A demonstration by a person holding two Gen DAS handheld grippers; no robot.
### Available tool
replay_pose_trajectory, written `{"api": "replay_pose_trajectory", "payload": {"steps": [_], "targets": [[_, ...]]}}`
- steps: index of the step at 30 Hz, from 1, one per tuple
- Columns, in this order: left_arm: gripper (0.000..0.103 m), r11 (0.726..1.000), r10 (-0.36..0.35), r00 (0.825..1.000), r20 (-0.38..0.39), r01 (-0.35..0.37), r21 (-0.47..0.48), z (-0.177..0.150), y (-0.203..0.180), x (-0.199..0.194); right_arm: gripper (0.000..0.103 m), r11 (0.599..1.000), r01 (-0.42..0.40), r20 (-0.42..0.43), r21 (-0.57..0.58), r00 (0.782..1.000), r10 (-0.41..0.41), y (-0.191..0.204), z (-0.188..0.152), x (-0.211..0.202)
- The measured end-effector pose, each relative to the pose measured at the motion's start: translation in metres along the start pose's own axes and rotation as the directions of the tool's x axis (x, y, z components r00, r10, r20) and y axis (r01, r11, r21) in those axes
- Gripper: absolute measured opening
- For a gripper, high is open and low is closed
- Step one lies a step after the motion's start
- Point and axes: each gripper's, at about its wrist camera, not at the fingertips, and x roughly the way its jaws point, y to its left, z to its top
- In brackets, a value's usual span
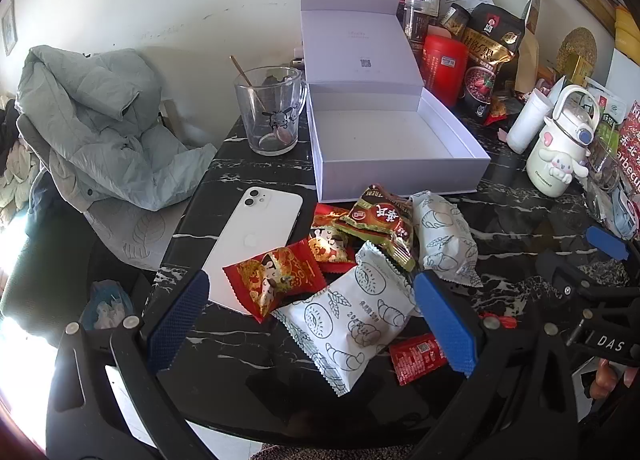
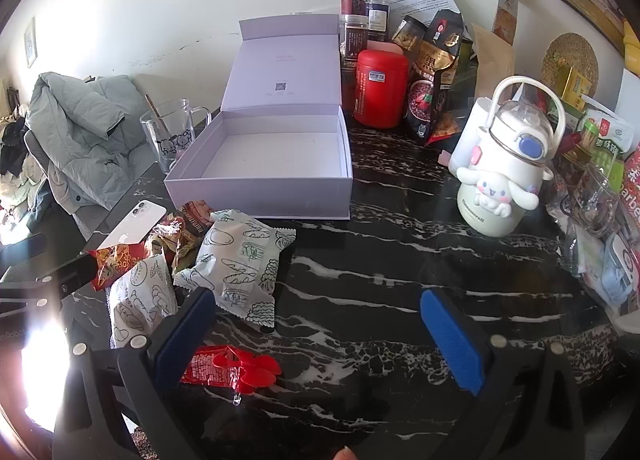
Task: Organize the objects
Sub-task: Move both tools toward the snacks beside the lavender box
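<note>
Several snack packets lie on the black marble table [image 1: 520, 219] in front of an open, empty lavender box [image 1: 392, 139]. In the left wrist view, my left gripper [image 1: 312, 320] is open, its blue pads either side of a white bread packet [image 1: 352, 316]. A red packet [image 1: 276, 280], a green-brown packet [image 1: 380, 223], a second white packet [image 1: 444, 240] and a small red sachet [image 1: 416, 356] lie around it. My right gripper [image 2: 316, 336] is open and empty above bare table. The red sachet [image 2: 228, 370] lies by its left pad. The box [image 2: 272, 155] is beyond.
A white phone [image 1: 256, 248] lies left of the packets. A glass mug [image 1: 272, 111] stands left of the box. A red tin [image 2: 380, 87], jars and bags crowd the back. A white character bottle [image 2: 500, 171] stands at the right. A chair with a grey jacket [image 1: 88, 131] is left.
</note>
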Motion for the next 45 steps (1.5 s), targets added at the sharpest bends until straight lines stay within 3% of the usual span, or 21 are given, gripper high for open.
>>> {"api": "replay_pose_trajectory", "payload": {"steps": [27,45], "targets": [[0.103,1.0,-0.001,1.0,0.0,0.001,0.006,-0.003,-0.003,-0.005,0.103,1.0,-0.002,0.001,0.007,1.0,0.002,0.0,-0.007,-0.008],[0.103,0.999,-0.047,0.998,-0.03,0.047,-0.004,-0.031,-0.008,-0.014,0.103,1.0,-0.012,-0.037,0.011,0.999,0.013,-0.002,-0.035,-0.016]]}}
